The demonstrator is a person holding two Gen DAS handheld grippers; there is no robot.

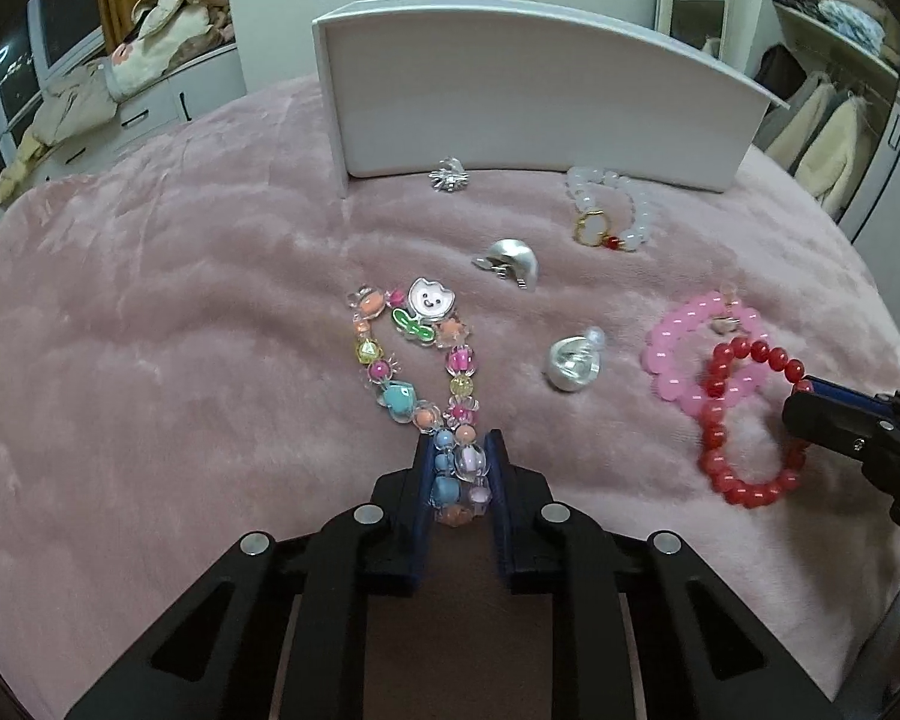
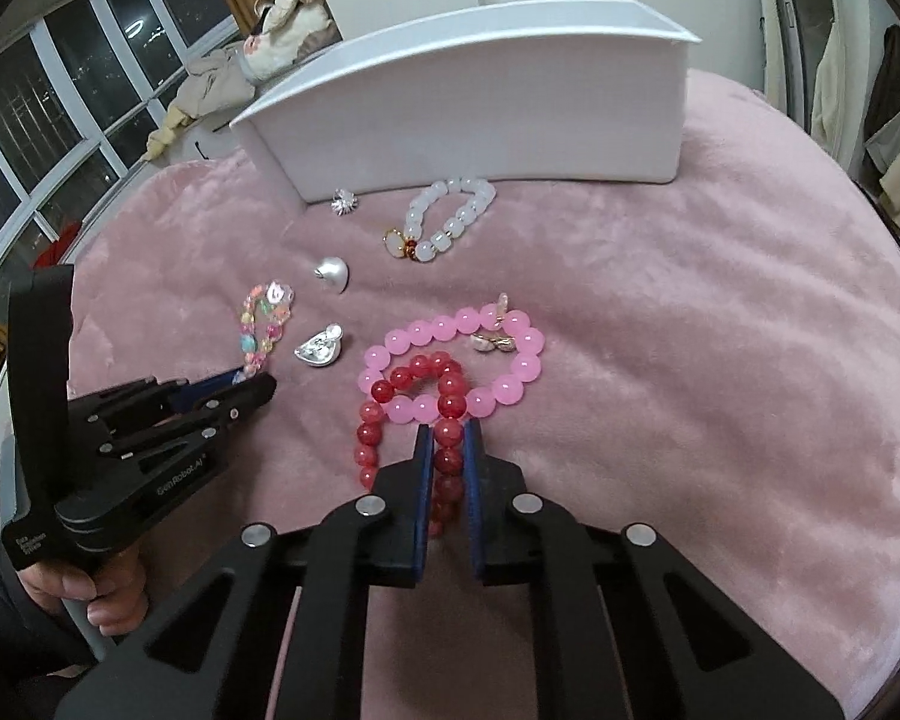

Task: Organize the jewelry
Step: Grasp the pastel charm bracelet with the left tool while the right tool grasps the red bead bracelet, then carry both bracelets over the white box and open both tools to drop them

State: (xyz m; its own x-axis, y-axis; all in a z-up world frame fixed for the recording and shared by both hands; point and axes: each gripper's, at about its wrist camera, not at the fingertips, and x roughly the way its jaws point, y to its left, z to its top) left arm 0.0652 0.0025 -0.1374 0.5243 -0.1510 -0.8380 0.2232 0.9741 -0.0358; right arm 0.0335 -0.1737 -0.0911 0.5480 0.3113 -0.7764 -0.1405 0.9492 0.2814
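My left gripper (image 1: 461,450) is shut on the near end of a colourful charm bracelet (image 1: 417,354) lying on the pink blanket; it also shows in the right wrist view (image 2: 264,324). My right gripper (image 2: 449,438) is shut on a red bead bracelet (image 2: 414,396), which overlaps a pink bead bracelet (image 2: 480,354). In the left wrist view the red bracelet (image 1: 744,420) and pink bracelet (image 1: 684,348) lie at the right. A white bead bracelet (image 2: 450,216), silver earrings (image 2: 319,348) and a pearl piece (image 2: 333,273) lie loose. A white box (image 2: 510,120) stands behind.
The pink blanket (image 2: 720,330) covers the whole surface. A small sparkly stud (image 2: 345,203) lies against the box front. A small gold clip (image 2: 492,342) sits inside the pink bracelet. Windows and piled clothes are at the far left, a wardrobe at the right.
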